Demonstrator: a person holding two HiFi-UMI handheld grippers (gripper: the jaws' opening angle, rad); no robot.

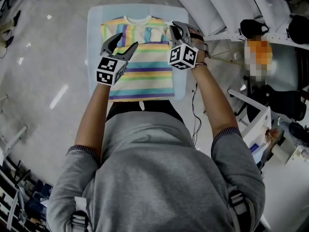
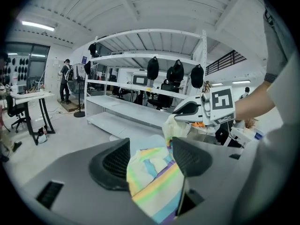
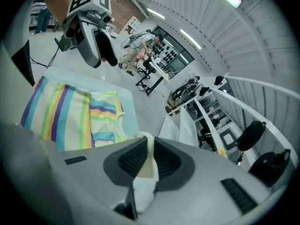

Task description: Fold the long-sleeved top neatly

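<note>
The top [image 1: 145, 69] is spread on the table [image 1: 94, 33], with a striped fold gripped by the left gripper [image 1: 128, 40] and a pale edge pinched narrowly by the right gripper [image 1: 175, 29]. White shelving [image 1: 227, 11] is seen just right of the table.

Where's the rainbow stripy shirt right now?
In the head view the striped top lies on the pale blue table, upper middle of the picture, beneath the left tool and the right tool.

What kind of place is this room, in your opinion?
Probably a workshop or lab hall: long white shelving, a desk and a smooth grey floor.
</note>
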